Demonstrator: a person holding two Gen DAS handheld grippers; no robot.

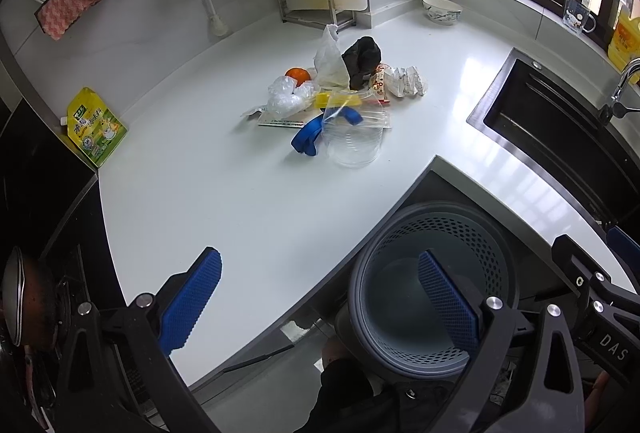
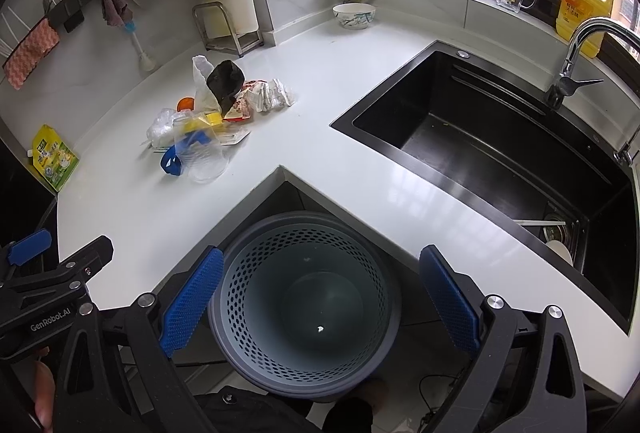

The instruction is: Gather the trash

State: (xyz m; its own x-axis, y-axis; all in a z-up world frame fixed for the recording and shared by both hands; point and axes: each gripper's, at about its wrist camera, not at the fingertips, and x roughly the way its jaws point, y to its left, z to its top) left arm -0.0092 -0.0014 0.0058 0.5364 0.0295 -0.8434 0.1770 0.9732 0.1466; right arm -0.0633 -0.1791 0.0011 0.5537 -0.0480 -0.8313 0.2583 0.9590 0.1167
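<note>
While the trash pile (image 1: 340, 105) sits well apart — both tools, left (image 1: 320, 297) and right (image 2: 320, 297), wide open, empty, above the bin (image 2: 304, 309).

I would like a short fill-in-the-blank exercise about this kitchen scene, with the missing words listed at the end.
1. The trash pile lies on the white ____.
2. The grey perforated bin stands below the counter's inner corner and holds almost ____.
3. The left gripper and the right gripper both have their jaws ____.
4. The black sink is on the ____ side of the pile in the right wrist view.

Missing words: countertop; nothing; open; right
</note>
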